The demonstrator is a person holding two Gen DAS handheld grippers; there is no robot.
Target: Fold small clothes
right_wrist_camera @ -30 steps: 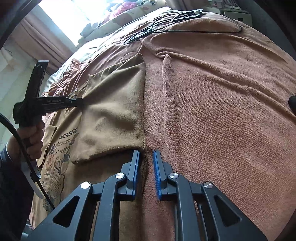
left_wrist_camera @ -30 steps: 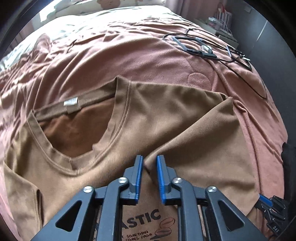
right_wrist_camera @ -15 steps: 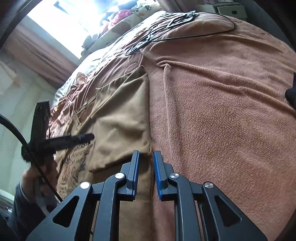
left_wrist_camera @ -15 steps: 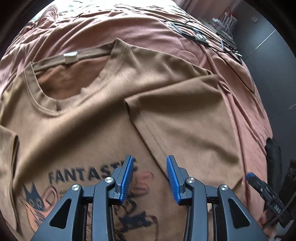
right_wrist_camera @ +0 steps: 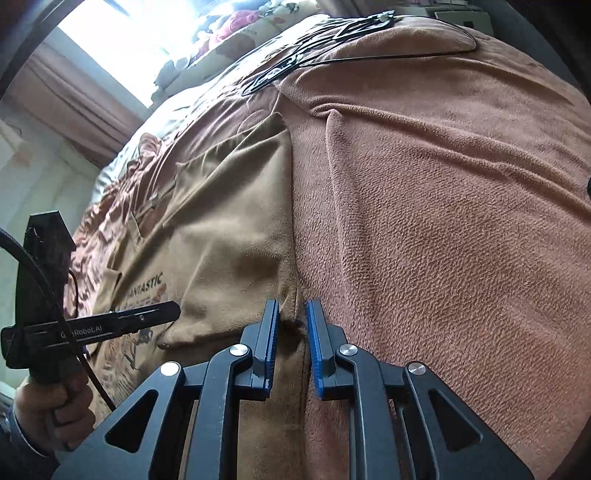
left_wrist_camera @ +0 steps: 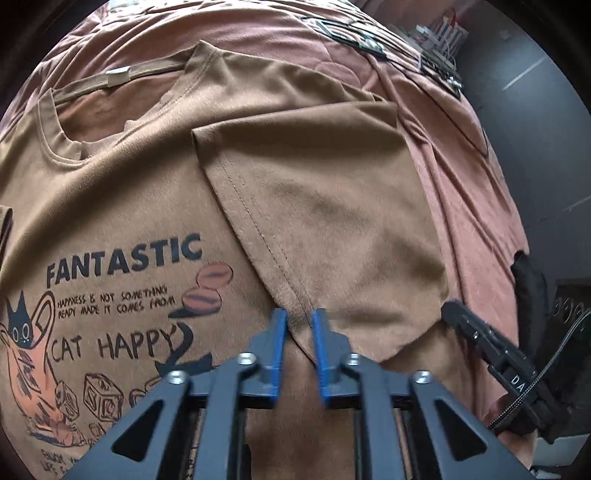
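A tan T-shirt [left_wrist_camera: 122,206] with a "FANTASTIC CAT HAPPY" print lies face up on a pinkish-brown blanket [left_wrist_camera: 469,192]. Its right sleeve [left_wrist_camera: 325,206] is folded inward over the chest. My left gripper [left_wrist_camera: 297,320] sits low at the sleeve's stitched hem, jaws narrowed around the hem edge. My right gripper [right_wrist_camera: 291,314] rests at the shirt's side edge [right_wrist_camera: 288,236], jaws narrow with the fabric edge between them. The left gripper also shows in the right wrist view [right_wrist_camera: 162,314], and the right one in the left wrist view [left_wrist_camera: 458,314].
Black cables [right_wrist_camera: 369,59] and small devices [left_wrist_camera: 362,40] lie on the far part of the blanket. A window with curtains [right_wrist_camera: 74,103] and pillows [right_wrist_camera: 229,33] are beyond the bed. A dark wall [left_wrist_camera: 546,110] is at the right.
The left gripper let the sleeve go, opened, pulled back down over the print, then narrowed at the sleeve hem. The right gripper stayed at the shirt's side edge.
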